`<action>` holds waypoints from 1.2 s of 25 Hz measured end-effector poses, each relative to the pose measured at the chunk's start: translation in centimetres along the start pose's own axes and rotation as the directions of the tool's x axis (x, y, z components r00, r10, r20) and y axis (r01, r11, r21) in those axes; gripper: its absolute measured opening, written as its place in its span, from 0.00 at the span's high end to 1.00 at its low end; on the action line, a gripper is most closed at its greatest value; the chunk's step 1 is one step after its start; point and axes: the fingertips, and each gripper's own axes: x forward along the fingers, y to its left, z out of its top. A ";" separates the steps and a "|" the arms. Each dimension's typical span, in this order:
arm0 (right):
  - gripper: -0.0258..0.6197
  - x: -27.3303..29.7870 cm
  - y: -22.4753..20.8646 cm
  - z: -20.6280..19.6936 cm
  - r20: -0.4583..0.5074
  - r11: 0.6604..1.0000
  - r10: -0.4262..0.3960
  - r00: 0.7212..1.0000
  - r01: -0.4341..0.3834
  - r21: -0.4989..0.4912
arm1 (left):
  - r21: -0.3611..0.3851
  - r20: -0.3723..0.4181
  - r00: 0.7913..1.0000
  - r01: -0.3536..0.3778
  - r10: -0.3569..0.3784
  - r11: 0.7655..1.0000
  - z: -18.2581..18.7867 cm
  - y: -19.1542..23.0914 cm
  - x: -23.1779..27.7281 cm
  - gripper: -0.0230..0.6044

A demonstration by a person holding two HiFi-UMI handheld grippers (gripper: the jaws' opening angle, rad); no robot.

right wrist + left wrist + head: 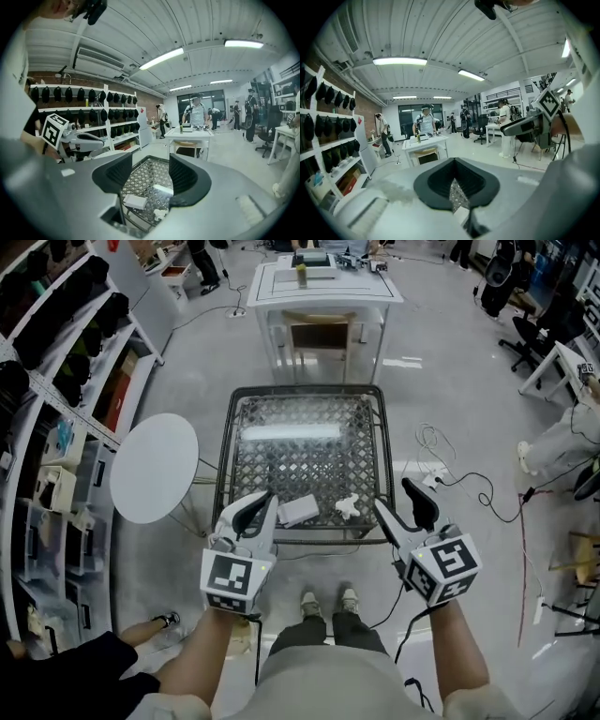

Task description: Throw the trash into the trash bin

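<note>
A flat white box (298, 510) and a small crumpled white scrap (348, 506) lie near the front edge of a glass-topped lattice table (305, 399). My left gripper (253, 512) hovers just left of the box, its jaws closed together with nothing between them. My right gripper (403, 505) is held to the right of the scrap, jaws apart and empty. In the right gripper view the right gripper (151, 171) frames the box (135, 201) and the scrap (159, 213) below it. In the left gripper view the left gripper (456, 163) is shut. No trash bin shows.
A round white side table (155, 468) stands left of the lattice table, with shelving (56, 399) along the left wall. A white workbench (323, 287) is behind. Cables (450, 486) trail on the floor at right. Another person (56, 671) crouches at bottom left.
</note>
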 end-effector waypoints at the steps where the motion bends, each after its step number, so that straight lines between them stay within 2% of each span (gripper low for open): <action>1: 0.57 0.8 -0.5 -0.9 -0.014 1.000 -0.003 1.000 0.003 0.010 | -0.011 -0.011 1.000 -0.002 0.002 1.000 -0.8 0.1 0.7 0.96; 4: 0.57 3.0 -1.9 -4.1 -0.061 0.999 -0.012 0.998 0.014 0.044 | -0.046 -0.045 0.999 -0.002 0.000 0.999 -3.0 0.1 2.6 0.96; 8: 0.57 5.6 -3.1 -8.3 -0.121 0.986 0.002 0.993 0.018 0.163 | -0.109 -0.101 0.995 0.012 -0.023 0.994 -6.1 -0.3 4.7 0.96; 13: 0.58 9.1 -4.2 -14.2 -0.218 0.984 0.005 0.976 0.034 0.175 | -0.157 -0.210 0.975 0.040 -0.073 0.987 -11.6 -1.2 7.6 0.96; 17: 0.58 11.4 -4.4 -19.4 -0.305 0.984 0.013 0.952 0.042 0.172 | -0.182 -0.270 0.958 0.051 -0.100 0.982 -15.6 -1.8 9.1 0.96; 24: 0.58 14.2 -4.9 -27.7 -0.432 0.982 0.036 0.901 0.048 0.181 | -0.251 -0.352 0.929 0.023 -0.113 0.968 -22.2 -2.6 10.7 0.96; 30: 0.58 15.3 -4.9 -33.6 -0.520 0.982 0.052 0.852 0.052 0.184 | -0.312 -0.398 0.904 0.026 -0.155 0.950 -25.6 -4.2 11.3 0.96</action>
